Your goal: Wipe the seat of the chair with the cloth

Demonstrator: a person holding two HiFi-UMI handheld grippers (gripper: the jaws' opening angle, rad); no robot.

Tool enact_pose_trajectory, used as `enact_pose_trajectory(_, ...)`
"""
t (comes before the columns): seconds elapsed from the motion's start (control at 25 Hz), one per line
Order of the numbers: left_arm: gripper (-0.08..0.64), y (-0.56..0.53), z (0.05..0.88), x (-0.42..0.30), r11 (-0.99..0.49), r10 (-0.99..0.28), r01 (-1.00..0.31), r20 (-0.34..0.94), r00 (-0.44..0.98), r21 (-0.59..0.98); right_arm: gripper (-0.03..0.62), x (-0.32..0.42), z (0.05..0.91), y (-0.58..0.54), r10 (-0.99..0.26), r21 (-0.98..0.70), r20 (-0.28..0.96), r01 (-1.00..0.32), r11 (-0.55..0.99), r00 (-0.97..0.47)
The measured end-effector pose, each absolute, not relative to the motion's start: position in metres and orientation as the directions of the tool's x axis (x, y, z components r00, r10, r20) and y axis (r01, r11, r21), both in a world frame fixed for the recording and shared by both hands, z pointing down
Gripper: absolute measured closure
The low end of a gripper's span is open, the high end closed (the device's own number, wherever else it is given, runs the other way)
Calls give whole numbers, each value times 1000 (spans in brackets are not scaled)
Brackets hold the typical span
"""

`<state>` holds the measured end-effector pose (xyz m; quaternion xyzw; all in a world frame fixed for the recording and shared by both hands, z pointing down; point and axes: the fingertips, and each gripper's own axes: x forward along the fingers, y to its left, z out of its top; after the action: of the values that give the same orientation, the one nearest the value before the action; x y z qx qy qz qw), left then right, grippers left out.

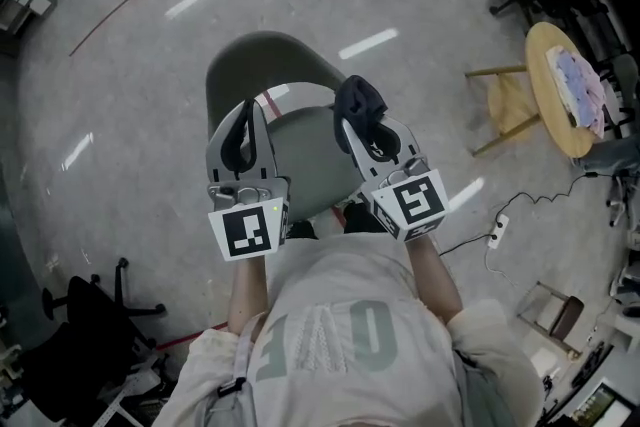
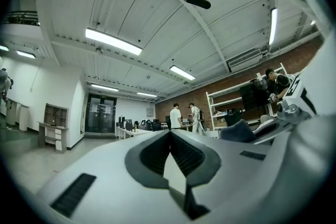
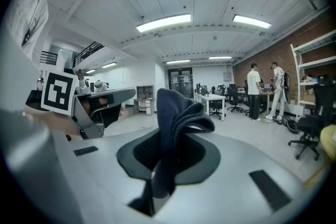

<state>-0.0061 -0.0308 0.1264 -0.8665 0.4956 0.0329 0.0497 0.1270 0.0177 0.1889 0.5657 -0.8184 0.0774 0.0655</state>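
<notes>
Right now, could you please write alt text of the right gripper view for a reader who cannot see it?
The right gripper is shut on a folded dark blue cloth that stands up between its jaws. Behind it lies a bright office with desks, chairs and two people standing at the right.

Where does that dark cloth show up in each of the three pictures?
Head view: centre, cloth bunched at the right gripper's tip, over the chair seat.
Left gripper view: right of middle, cloth as a small dark-blue bump.
Right gripper view: cloth dead centre, upright between the jaws.
Shared landmark: the right gripper holding it.
</notes>
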Motion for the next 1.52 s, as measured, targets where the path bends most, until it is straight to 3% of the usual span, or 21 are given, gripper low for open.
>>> enact_pose_trajectory(0.36, 549, -44, 167, -30, -393, -919, -920, -36, 393, -9, 538, 102, 234, -12, -827, -89, 265, -866, 492, -497)
enact_pose_trajectory(0.56, 550, -59, 235, -86, -256, -967, -967, 22, 256, 2, 538, 36, 306, -44, -687, -189, 337, -762, 620, -643)
enact_pose_trajectory(0.88, 549, -56, 384, -170, -118, -983, -991, 130, 126, 69, 538, -81, 445, -72, -528, -286, 400, -650, 704, -749)
enact_pose_trajectory(1.2, 549, -32, 481, -170, -65, -964, -988, 247, 99, 140, 538, -117, 565, -59, -386, -423, 489, -599, 680, -782)
enact_pose_trajectory(1.52, 549, -26, 497, -181, -51, -958, -986, 270, 94, 160, 538, -121, 618, -57, -369, -504, 536, -638, 582, -760)
